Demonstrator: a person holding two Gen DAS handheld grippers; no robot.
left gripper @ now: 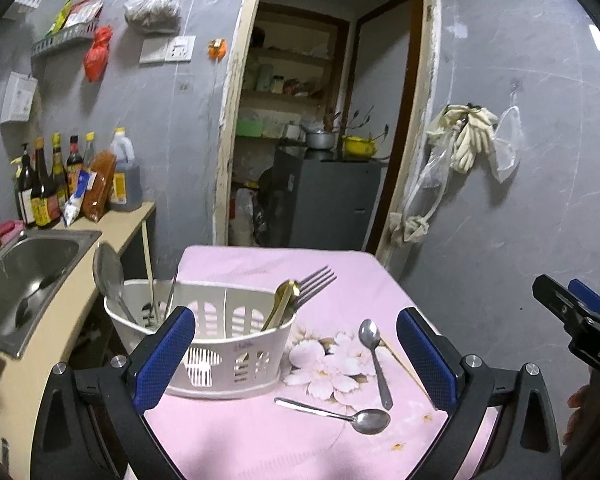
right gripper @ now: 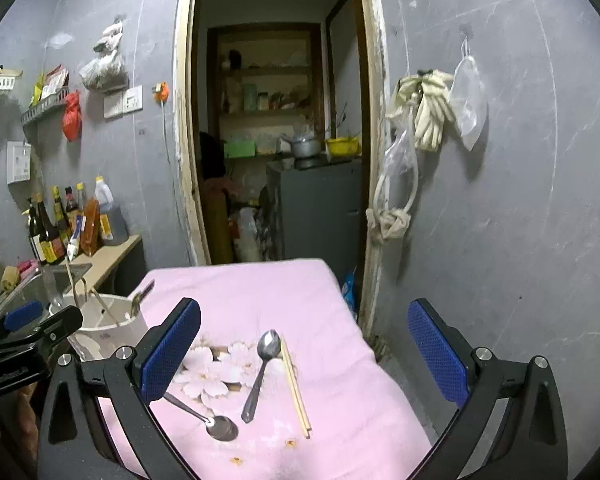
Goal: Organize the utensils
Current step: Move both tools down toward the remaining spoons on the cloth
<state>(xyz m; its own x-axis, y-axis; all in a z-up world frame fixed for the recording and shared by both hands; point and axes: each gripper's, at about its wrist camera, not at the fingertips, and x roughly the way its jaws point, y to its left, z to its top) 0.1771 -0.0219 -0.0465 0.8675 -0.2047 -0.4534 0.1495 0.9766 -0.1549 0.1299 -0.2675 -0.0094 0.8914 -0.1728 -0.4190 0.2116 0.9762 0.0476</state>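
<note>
A white slotted utensil basket [left gripper: 224, 344] stands at the left of the pink cloth-covered table [left gripper: 260, 268]; it holds a gold spoon [left gripper: 282, 300], a fork [left gripper: 314, 284], a ladle [left gripper: 108, 272] and chopsticks. Two steel spoons lie loose on the cloth: one upright [left gripper: 374, 356] [right gripper: 260, 372], one crosswise nearer me [left gripper: 340, 414] [right gripper: 208, 416]. A pair of chopsticks [right gripper: 296, 388] lies right of the spoons. My left gripper [left gripper: 296, 356] is open and empty above the basket and spoons. My right gripper [right gripper: 304, 356] is open and empty above the spoons and chopsticks.
A steel sink [left gripper: 24, 268] and a counter with sauce bottles [left gripper: 48, 184] stand to the left of the table. An open doorway [left gripper: 316, 120] to a pantry is behind the table. Gloves and bags [left gripper: 468, 140] hang on the grey wall at the right.
</note>
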